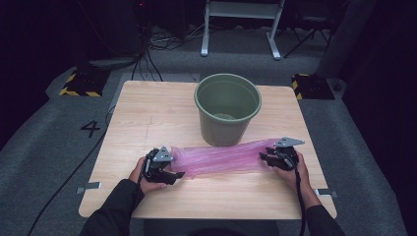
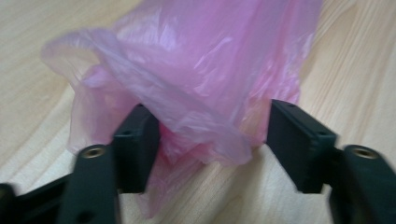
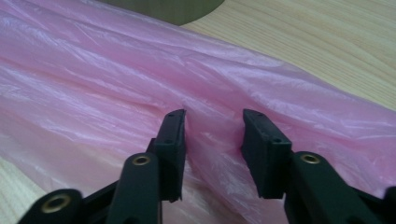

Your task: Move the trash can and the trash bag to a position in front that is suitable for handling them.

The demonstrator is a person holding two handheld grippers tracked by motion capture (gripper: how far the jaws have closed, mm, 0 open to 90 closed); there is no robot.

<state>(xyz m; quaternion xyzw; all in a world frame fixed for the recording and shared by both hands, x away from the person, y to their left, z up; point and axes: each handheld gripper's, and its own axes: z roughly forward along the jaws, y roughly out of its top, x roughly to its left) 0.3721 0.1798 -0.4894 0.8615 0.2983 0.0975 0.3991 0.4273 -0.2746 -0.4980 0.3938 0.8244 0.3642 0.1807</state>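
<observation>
A pink translucent plastic bag (image 1: pixel 221 157) lies stretched out across the wooden table (image 1: pixel 147 118), in front of a green bucket (image 1: pixel 227 108). My left gripper (image 1: pixel 178 174) is at the bag's left end. In the left gripper view the crumpled bag end (image 2: pixel 196 60) sits between the wide-apart jaws of this gripper (image 2: pixel 210 116), loose against the left pad and apart from the right one. My right gripper (image 1: pixel 264 157) is at the bag's right end. Its jaws (image 3: pixel 214 119) stand apart over the flat film (image 3: pixel 116 79), with a fold of bag in the gap.
The bucket stands upright at the middle back of the table, its base (image 3: pixel 173 9) just behind the bag. Bare wood lies left and right of it. Beyond the table are a white frame (image 1: pixel 241 14) and floor cables (image 1: pixel 147 64).
</observation>
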